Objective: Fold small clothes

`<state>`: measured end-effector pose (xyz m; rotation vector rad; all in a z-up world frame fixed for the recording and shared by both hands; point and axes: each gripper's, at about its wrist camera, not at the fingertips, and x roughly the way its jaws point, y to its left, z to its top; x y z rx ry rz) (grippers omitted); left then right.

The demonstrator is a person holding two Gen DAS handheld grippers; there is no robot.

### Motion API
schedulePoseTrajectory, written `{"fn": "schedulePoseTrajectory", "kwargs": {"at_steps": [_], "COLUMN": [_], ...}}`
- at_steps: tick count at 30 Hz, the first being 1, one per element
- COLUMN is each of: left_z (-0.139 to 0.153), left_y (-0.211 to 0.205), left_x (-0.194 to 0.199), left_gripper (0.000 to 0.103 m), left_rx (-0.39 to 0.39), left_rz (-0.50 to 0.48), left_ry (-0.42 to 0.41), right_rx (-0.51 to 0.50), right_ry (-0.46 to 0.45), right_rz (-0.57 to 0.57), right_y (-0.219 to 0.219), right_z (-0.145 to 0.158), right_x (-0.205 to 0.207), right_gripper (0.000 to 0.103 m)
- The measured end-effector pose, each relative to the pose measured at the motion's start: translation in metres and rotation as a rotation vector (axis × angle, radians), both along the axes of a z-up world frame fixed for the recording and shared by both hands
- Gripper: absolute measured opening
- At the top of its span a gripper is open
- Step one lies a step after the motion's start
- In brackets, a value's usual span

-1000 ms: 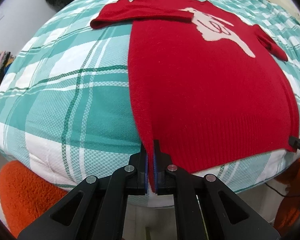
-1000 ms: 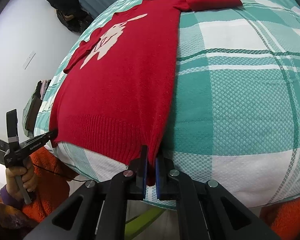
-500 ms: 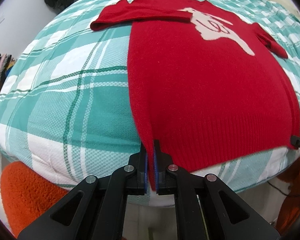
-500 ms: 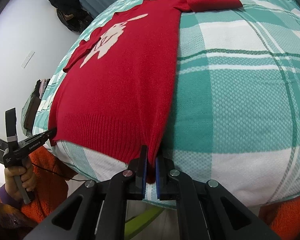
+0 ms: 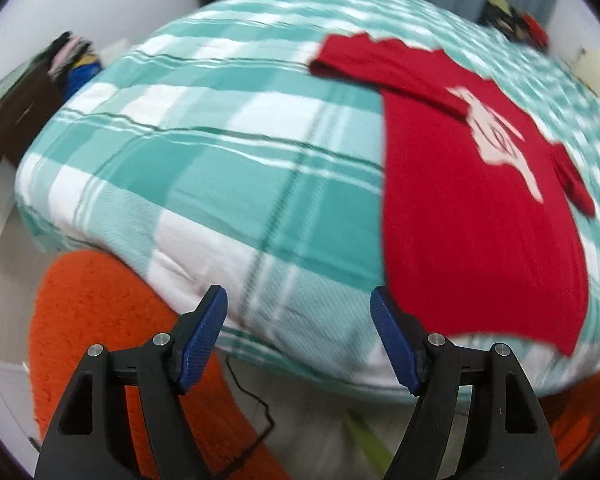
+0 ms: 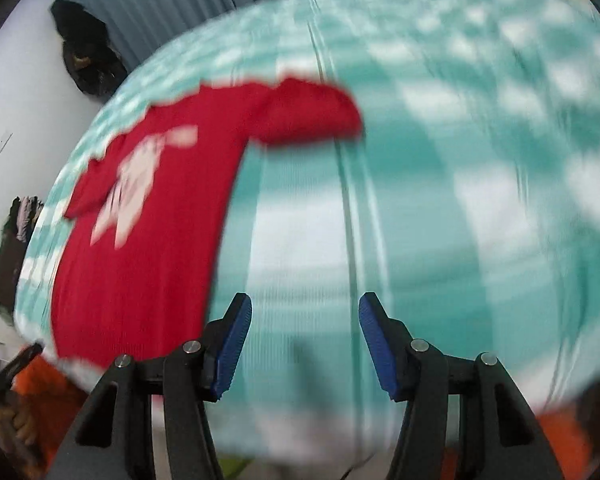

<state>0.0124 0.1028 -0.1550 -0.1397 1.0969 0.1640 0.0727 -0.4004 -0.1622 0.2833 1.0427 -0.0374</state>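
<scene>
A red sweater (image 5: pixel 480 208) with a pale print lies flat on the teal plaid bed (image 5: pixel 220 168), hem toward me and sleeves spread at the far end. My left gripper (image 5: pixel 300 320) is open and empty, left of the sweater's hem corner. In the right wrist view the sweater (image 6: pixel 152 248) lies left of my right gripper (image 6: pixel 304 328), which is open and empty over the bedspread (image 6: pixel 440 208). Both views are blurred by motion.
The person's orange fleece clothing (image 5: pixel 96 320) shows below the bed's near edge. The other hand with its gripper handle (image 6: pixel 8 384) shows at the lower left of the right wrist view. Dark clothes (image 6: pixel 84 56) hang on the far wall.
Both grippers have let go of the sweater's hem corners and opened. The left one has swung left and the right one right, away from the sweater.
</scene>
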Motion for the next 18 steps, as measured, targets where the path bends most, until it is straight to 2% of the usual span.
{"fn": "schedulePoseTrajectory", "kwargs": {"at_steps": [4, 8, 10, 11, 12, 14, 18], "left_z": [-0.013, -0.017, -0.019, -0.020, -0.021, -0.021, -0.024], "left_y": [0.007, 0.010, 0.011, 0.012, 0.013, 0.015, 0.018], "left_x": [0.007, 0.011, 0.011, 0.012, 0.012, 0.012, 0.015], "left_gripper": [0.076, 0.076, 0.076, 0.076, 0.076, 0.076, 0.076], "left_rx": [0.031, 0.037, 0.035, 0.032, 0.026, 0.013, -0.013], "left_rz": [0.032, 0.043, 0.047, 0.050, 0.055, 0.065, 0.073], "left_ry": [0.033, 0.051, 0.056, 0.059, 0.063, 0.067, 0.077], "right_rx": [-0.068, -0.146, -0.166, -0.177, -0.194, -0.182, -0.172], "right_ry": [-0.086, -0.087, -0.058, -0.028, -0.009, -0.043, -0.185], "right_rz": [0.073, 0.111, 0.093, 0.089, 0.077, 0.045, 0.006], "right_y": [0.022, 0.051, 0.052, 0.049, 0.044, 0.032, 0.004], "right_z": [0.013, -0.008, -0.024, -0.034, -0.041, -0.040, -0.011], "right_x": [0.083, 0.148, 0.168, 0.176, 0.177, 0.164, 0.088], "right_gripper": [0.056, 0.054, 0.044, 0.021, 0.004, 0.003, 0.003]}}
